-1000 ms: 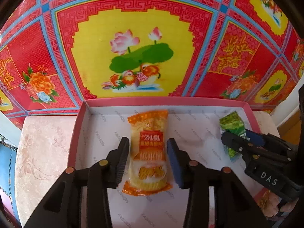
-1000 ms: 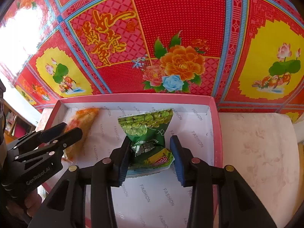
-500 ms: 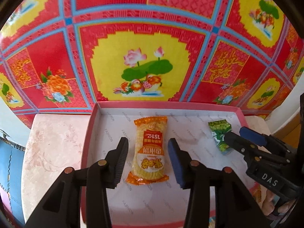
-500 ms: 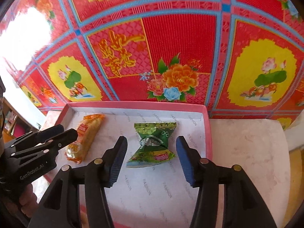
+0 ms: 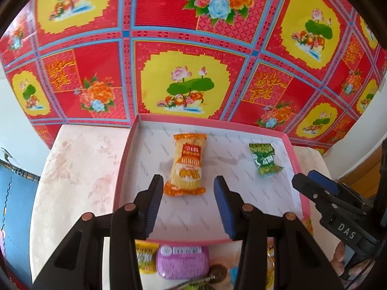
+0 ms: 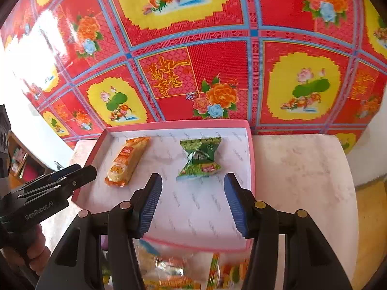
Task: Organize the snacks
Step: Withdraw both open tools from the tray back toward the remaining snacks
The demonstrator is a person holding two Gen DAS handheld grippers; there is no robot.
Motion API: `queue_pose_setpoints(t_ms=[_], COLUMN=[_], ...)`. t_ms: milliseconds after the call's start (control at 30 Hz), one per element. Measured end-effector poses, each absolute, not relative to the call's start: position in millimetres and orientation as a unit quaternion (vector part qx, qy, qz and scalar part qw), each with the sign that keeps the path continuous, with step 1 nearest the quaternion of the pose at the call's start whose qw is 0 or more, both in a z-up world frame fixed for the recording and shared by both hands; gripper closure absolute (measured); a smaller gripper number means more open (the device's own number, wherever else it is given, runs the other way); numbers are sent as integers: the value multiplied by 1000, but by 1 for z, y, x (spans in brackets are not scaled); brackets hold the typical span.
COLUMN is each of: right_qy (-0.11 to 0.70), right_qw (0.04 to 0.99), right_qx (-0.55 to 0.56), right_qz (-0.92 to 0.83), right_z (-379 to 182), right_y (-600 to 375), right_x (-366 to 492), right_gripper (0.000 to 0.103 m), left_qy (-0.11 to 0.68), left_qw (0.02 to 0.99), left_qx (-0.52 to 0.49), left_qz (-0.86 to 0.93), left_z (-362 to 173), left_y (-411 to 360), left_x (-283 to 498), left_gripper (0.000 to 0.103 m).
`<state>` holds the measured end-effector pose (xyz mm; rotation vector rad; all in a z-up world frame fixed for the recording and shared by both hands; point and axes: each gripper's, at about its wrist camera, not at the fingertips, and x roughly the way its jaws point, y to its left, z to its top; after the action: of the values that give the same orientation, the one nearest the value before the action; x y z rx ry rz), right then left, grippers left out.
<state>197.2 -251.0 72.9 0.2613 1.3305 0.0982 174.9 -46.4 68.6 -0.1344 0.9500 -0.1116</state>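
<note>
Two grippers are what we hold, one in each hand, both above the near edge of the pink tray [image 5: 122, 169], and each has its fingers spread wide with nothing between them. Our left gripper [image 5: 187, 205] sits over the tray's near-left part; our right gripper [image 6: 193, 203] sits over its near-right part. Nearest us, on the near side of the tray rim, loose snacks lie on the table [image 5: 77, 169]: a purple pack [image 5: 182, 261] with a yellow pack [image 5: 145, 257] just to its left, and more wrappers to the right, too blurred in the right wrist view for us to name. Inside the tray, past the left gripper's tips, the orange snack [image 5: 187, 166] lies flat on the white lining, lengthwise toward the far wall, clear of both pads. The green snack [image 6: 200, 157] lies flat right of it, well apart, ahead of the right gripper's tips and free of them. Beyond the tray's far wall a red and yellow floral sheet [image 5: 186, 48] rises behind the table
</note>
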Motion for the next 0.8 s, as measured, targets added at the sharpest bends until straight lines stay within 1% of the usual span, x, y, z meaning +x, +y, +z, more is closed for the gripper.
queue_pose_setpoints(t_ms=[500, 800], right_qy=[611, 623], right_qw=[780, 769], right_qx=[132, 140], right_qz=[42, 44], right_z=[108, 108], right_y=[-248, -246], right_x=[157, 127], right_gripper=[48, 48], left_qy=[458, 460], left_qw=[885, 883], left_qx=[-71, -80], left_qz=[-52, -52], left_z=[77, 73], left_y=[-37, -31], left_x=[128, 101], left_gripper=[57, 57])
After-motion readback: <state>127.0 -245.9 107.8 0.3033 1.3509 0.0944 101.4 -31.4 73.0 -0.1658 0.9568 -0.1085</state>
